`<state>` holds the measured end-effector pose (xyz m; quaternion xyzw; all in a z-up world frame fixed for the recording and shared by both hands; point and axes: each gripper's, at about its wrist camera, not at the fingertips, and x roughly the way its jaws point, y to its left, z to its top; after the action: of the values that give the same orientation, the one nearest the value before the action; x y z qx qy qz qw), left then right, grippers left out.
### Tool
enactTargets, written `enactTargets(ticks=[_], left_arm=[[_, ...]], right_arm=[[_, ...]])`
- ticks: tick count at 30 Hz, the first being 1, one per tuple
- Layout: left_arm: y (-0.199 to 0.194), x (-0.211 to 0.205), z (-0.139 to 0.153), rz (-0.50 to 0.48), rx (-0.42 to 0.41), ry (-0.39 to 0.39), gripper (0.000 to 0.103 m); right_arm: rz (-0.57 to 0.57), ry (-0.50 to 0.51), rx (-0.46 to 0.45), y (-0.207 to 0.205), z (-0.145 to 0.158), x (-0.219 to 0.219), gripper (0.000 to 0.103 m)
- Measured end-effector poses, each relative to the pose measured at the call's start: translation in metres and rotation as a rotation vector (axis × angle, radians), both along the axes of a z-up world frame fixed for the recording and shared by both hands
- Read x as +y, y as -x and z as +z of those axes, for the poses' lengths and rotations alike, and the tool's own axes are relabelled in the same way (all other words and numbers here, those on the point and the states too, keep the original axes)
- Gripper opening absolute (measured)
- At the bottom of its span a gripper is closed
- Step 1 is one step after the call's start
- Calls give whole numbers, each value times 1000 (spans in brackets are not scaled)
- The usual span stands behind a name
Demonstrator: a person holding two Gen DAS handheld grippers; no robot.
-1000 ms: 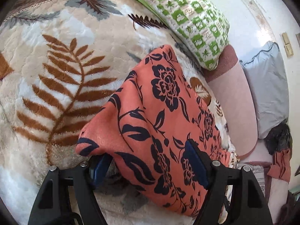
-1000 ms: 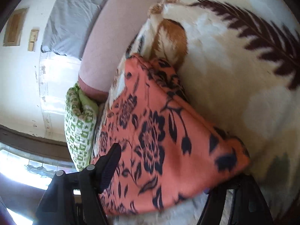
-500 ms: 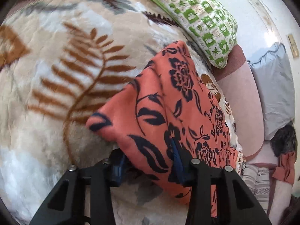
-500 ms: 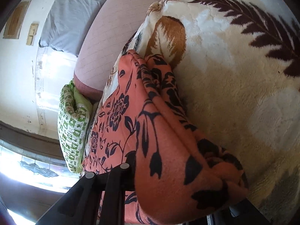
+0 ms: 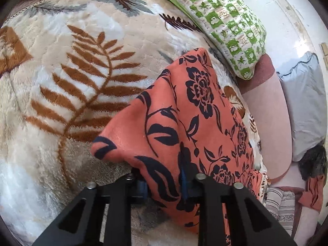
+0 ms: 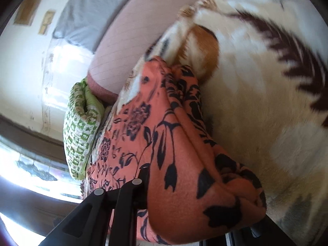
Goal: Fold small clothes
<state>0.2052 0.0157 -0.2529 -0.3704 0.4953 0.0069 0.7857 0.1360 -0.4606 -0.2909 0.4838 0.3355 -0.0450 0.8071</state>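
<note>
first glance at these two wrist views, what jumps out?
The orange cloth with dark floral print dominates both views: it is pinched in the left claw and bunched over the right claw, raised off the bed. Under it lies a cream plush blanket with big brown fern leaves. A green-and-white patterned pillow sits at the far edge by the wall.

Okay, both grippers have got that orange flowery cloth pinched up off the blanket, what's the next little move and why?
Probably carry the pinched edge forward, toward the green checked pillow, and lay it over the part lying ahead. The left gripper and right gripper are both shut on the orange floral cloth, its near end bunched and raised above the leaf-print blanket while its far end rests there.
</note>
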Motion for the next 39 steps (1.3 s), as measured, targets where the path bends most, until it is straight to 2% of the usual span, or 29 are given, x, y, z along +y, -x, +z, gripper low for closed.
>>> enactTargets(ticks=[5,9,16,19,21,22,25,27,28,29,31,34,37,39], left_arm=[[19,-5,15,-64,-32,-25,21],[52,-11,21,-140,-35,-39,21],[130,-15,13,-232,-36,-100,21],[151,-12,10,-268,-36,-129,22],[159,-7,14,-281,-39,-127,23],[163,-4,21,-293,-42,-135,27],[178,7,45,-297,-74,-185,33],[186,12,62,-299,-119,-219,41],[190,15,70,-298,-146,-239,49],[194,16,79,-303,-178,-263,54],[194,9,92,-342,-226,-313,54],[183,-8,100,-395,-280,-335,58],[164,-31,90,-434,-283,-351,59],[154,-40,77,-454,-248,-368,59]], right_arm=[[-5,49,-18,16,20,3,16],[-15,67,-13,48,29,-5,16],[-7,56,28,123,23,-17,16],[18,34,56,150,13,-15,17],[35,2,104,161,3,-14,23],[35,-10,116,165,2,-15,25],[31,-31,156,177,9,-25,35],[21,-1,164,187,24,-34,47],[-2,39,161,195,34,-39,58],[-29,85,155,203,44,-43,62],[-69,192,122,217,69,-51,62],[-83,273,65,222,96,-56,62],[-31,284,17,206,107,-48,62],[14,245,4,192,103,-38,60]])
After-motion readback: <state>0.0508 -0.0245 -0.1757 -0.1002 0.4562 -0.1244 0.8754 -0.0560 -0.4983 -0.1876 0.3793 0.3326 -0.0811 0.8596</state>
